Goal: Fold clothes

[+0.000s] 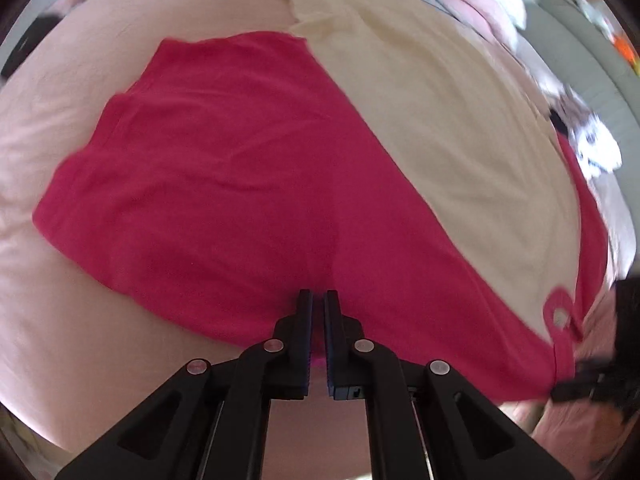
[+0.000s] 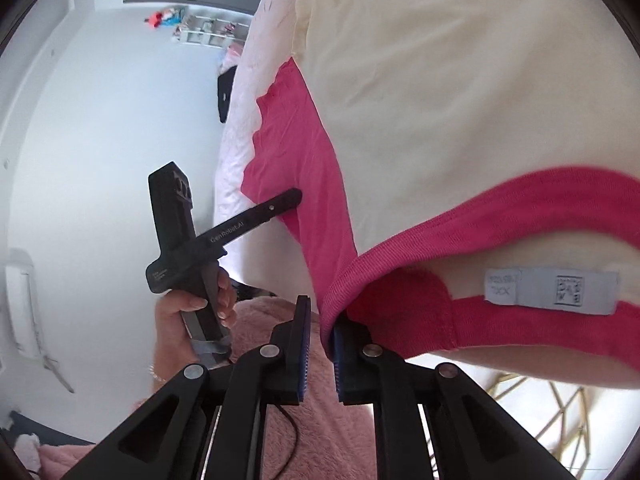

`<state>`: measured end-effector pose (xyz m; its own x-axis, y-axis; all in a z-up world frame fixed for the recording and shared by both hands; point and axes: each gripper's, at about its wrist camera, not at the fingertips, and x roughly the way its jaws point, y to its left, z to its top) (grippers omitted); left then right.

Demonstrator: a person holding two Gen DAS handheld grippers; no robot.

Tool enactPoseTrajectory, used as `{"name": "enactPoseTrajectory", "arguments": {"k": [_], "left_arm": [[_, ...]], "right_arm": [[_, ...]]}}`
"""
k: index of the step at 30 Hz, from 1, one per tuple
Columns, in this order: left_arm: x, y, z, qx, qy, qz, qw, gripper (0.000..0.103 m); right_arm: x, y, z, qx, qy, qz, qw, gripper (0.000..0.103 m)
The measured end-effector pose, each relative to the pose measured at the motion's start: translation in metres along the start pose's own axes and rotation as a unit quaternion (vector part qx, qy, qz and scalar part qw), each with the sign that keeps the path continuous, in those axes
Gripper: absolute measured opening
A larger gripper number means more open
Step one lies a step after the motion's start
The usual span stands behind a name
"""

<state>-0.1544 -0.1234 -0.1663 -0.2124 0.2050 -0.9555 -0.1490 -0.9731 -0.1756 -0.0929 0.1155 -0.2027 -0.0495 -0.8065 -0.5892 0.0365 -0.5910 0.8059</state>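
A pink garment (image 1: 224,184) with a cream panel (image 1: 440,120) lies spread on a pale pink bed sheet (image 1: 80,120). My left gripper (image 1: 318,300) points steeply down at its near edge, shut on the pink fabric. From the right wrist view the left gripper (image 2: 296,194) bites the garment's pink side edge (image 2: 304,168), held by a person's hand (image 2: 180,320). My right gripper (image 2: 322,312) is slightly open at the pink collar (image 2: 460,216). The collar rim drapes over its right finger, and a gap shows between the pads. A grey label (image 2: 548,288) sits inside the neck.
A fuzzy pink blanket (image 2: 320,440) lies under the right gripper. A gold wire frame (image 2: 540,412) shows at lower right. Beyond the bed edge are a white floor (image 2: 100,160), a small shelf (image 2: 208,32) and a black object (image 2: 224,92). Other clothes (image 1: 592,144) lie at the far right.
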Motion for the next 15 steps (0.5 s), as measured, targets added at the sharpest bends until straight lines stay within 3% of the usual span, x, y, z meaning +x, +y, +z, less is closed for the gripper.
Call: {"name": "enactPoseTrajectory", "arguments": {"k": [3, 5, 8, 11, 12, 14, 15], "left_arm": [[-0.004, -0.001, -0.008, 0.049, 0.061, 0.019, 0.9967, 0.004], [-0.013, -0.011, -0.006, 0.07, 0.041, 0.013, 0.9966, 0.005], [-0.021, -0.045, 0.003, 0.105, -0.019, -0.042, 0.9934, 0.012], [-0.001, -0.081, 0.009, 0.127, -0.019, -0.088, 0.9878, 0.042], [0.011, -0.09, 0.007, 0.135, 0.001, -0.092, 0.9866, 0.046], [0.021, -0.101, -0.005, 0.182, 0.012, -0.059, 0.9815, 0.048], [0.021, -0.103, -0.012, 0.199, 0.015, -0.044, 0.9788, 0.049]], "right_arm": [[0.006, 0.011, -0.012, -0.067, 0.075, -0.121, 0.988, 0.01], [0.001, 0.017, -0.019, -0.101, 0.093, -0.151, 0.979, 0.011], [-0.019, 0.032, -0.016, -0.123, 0.048, -0.18, 0.975, 0.011], [-0.031, 0.053, -0.003, -0.171, -0.025, -0.216, 0.961, 0.011], [-0.029, 0.055, 0.003, -0.186, -0.041, -0.235, 0.953, 0.011], [-0.024, 0.055, 0.013, -0.215, -0.066, -0.275, 0.935, 0.011], [-0.016, 0.046, 0.018, -0.223, -0.055, -0.309, 0.923, 0.011]]}}
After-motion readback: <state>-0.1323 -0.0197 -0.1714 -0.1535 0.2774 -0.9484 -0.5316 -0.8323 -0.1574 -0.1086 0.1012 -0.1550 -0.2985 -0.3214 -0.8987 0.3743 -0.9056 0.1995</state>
